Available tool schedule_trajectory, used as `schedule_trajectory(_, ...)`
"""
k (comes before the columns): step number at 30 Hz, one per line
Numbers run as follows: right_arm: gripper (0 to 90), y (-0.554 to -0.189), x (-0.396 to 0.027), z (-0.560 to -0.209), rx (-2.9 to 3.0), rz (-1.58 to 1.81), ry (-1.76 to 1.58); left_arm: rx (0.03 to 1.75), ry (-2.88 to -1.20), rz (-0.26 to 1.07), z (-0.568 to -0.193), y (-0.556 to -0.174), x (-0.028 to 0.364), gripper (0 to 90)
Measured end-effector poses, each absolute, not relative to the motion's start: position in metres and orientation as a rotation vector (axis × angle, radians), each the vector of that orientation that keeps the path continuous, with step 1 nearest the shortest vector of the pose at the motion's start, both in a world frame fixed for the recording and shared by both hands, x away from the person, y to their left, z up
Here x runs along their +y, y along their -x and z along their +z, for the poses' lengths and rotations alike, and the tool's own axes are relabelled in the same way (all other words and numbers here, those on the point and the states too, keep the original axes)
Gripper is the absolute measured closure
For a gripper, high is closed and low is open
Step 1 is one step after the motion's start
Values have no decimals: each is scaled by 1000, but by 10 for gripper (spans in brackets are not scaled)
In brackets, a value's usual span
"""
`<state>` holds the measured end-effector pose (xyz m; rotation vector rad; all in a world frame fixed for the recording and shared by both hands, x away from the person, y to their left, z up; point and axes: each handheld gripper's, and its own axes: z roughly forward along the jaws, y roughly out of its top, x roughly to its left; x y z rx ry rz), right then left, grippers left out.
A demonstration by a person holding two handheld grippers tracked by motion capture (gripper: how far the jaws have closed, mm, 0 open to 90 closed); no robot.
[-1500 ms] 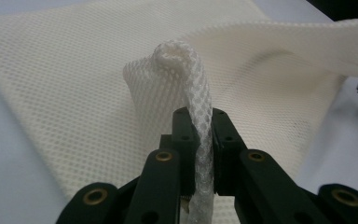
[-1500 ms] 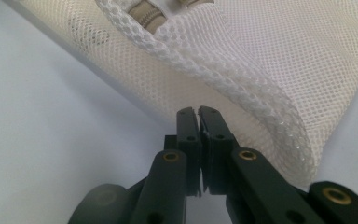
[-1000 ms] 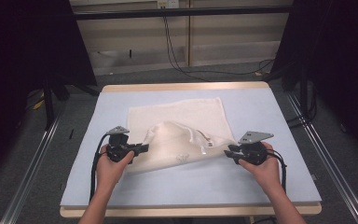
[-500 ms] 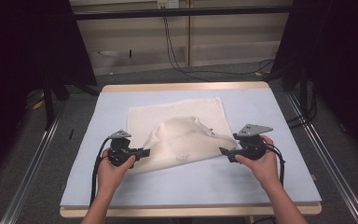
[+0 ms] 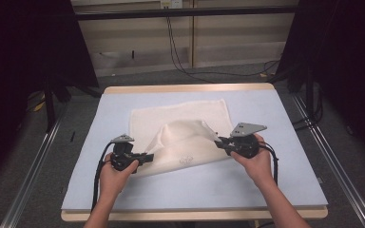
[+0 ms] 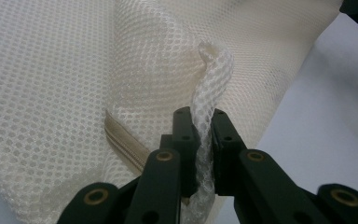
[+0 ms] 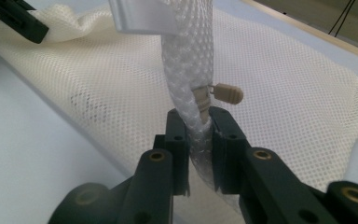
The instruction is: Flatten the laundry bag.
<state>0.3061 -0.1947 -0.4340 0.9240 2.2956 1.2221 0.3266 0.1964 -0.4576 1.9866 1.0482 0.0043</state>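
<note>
A cream mesh bag (image 5: 185,142) lies partly bunched on the light blue table top (image 5: 285,114). My left gripper (image 5: 148,156) is shut on the bag's left edge, and the folded mesh (image 6: 205,93) stands pinched between its jaws (image 6: 200,116), beside the zipper tape (image 6: 123,142). My right gripper (image 5: 218,142) holds the bag's right edge. Its jaws have just been closing and now press on a roll of mesh (image 7: 189,70) right under the tan zipper pull (image 7: 228,93). A white label (image 7: 142,16) hangs above.
The table has a wooden rim (image 5: 185,88). Metal rails (image 5: 28,180) run along the floor on both sides. Cables (image 5: 185,57) trail behind the table, and dark curtains (image 5: 24,57) stand at left and right. The left gripper (image 7: 16,18) shows far off in the right gripper view.
My right gripper has shifted slightly up and away from the person with the bag's right edge, so the mesh rises in a higher hump. The left hand has kept still.
</note>
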Motion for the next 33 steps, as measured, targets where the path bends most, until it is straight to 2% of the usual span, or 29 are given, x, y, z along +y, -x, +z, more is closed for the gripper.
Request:
schedule_trajectory(12,822,-281,-242,-461,2369,1188,-1007,1047,-1992,-7,-461,-327,195,797)
schedule_trajectory(16,823,-278,-248,-465,2382,1195,-1015,1047,-1969,-21,-459,-328,198,719)
schedule_trajectory(18,823,-278,-248,-468,2387,1192,-1020,1054,-1943,-21,-456,-328,200,652)
schedule_trajectory(19,823,-278,-248,-468,2387,1192,-1020,1051,-1933,-20,-455,-328,203,652)
schedule_trajectory(23,823,-277,-250,-470,2382,1201,-1028,1069,-1909,-6,-451,-329,212,525)
schedule_trajectory(28,824,-276,-253,-472,2376,1197,-1031,1112,-1898,18,-450,-331,225,477)
schedule_trajectory(33,824,-273,-258,-472,2374,1197,-1026,1149,-1868,1,-451,-332,236,479)
